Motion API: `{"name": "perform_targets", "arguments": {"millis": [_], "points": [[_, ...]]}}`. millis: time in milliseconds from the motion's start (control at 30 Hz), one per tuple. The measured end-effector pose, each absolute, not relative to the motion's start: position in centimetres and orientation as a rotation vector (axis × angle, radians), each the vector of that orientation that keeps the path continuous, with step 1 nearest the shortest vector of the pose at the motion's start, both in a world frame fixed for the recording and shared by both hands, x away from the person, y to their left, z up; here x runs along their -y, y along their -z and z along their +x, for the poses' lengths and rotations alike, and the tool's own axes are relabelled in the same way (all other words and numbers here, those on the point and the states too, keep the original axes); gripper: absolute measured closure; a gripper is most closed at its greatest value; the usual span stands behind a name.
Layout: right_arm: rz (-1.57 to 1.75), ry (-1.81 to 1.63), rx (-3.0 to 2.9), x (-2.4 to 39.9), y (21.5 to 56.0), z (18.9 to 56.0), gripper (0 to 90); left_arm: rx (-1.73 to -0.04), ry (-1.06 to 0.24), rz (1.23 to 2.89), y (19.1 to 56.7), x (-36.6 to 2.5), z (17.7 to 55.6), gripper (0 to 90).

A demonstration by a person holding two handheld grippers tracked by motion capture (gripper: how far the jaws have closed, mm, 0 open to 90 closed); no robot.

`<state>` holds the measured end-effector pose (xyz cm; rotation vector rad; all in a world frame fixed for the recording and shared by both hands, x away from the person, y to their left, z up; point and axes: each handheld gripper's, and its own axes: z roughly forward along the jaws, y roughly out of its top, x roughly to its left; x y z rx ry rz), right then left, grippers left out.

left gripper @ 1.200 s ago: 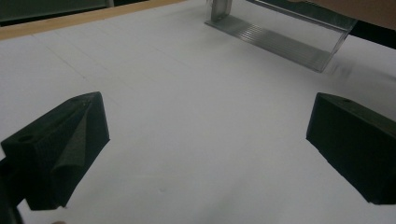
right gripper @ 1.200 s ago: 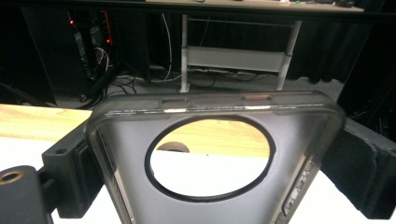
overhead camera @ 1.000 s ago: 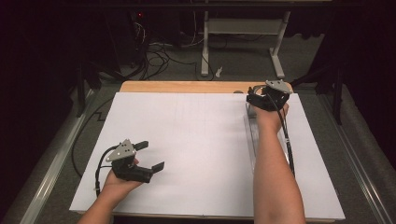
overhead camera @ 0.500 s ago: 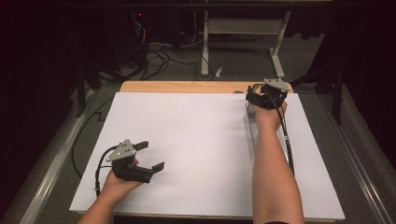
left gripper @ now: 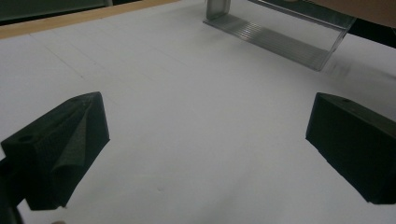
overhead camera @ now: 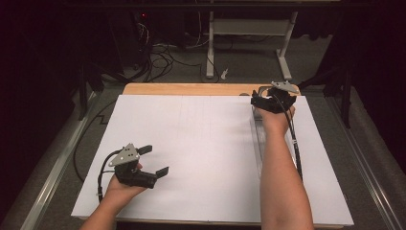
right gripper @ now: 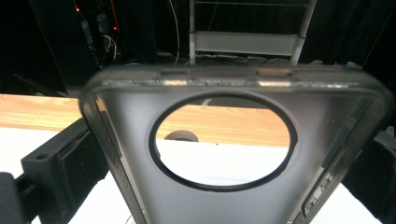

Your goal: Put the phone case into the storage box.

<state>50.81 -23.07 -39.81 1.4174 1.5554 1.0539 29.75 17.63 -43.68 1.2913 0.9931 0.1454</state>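
The right gripper's (overhead camera: 265, 101) fingers (right gripper: 60, 163) stand on either side of a clear phone case (right gripper: 233, 154), whose two long edges lie against their inner faces; the jaws have just been opening, and they sit spread as wide as the case, so whether the pads still press on it I cannot tell. The case runs out ahead of the fingers, its round camera opening just beyond them and its end rim farther on, over the far edge of the white sheet (overhead camera: 201, 143) and the wooden table edge (overhead camera: 191, 89). The left gripper's (overhead camera: 153, 160) fingers (left gripper: 65, 144) are spread wide with only bare white sheet between them, and a clear ribbed piece (left gripper: 275, 37) lies well ahead of them.
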Motion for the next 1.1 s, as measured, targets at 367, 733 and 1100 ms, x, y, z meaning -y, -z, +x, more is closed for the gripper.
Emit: {"name": "perform_targets", "arguments": {"millis": [367, 733, 1100], "points": [[1.411, -1.076, -1.54, 23.0, 39.4, 50.1, 0.1, -0.994, -0.148, 1.294, 43.7, -17.6, 29.8, 0.6], [1.411, -1.108, -1.535, 23.3, 39.1, 49.4, 0.1, -0.997, -0.149, 1.296, 43.7, -17.5, 29.8, 0.7], [1.397, -1.12, -1.543, 23.4, 38.9, 48.6, 0.1, -1.005, -0.15, 1.283, 43.7, -17.6, 30.0, 0.2]]}}
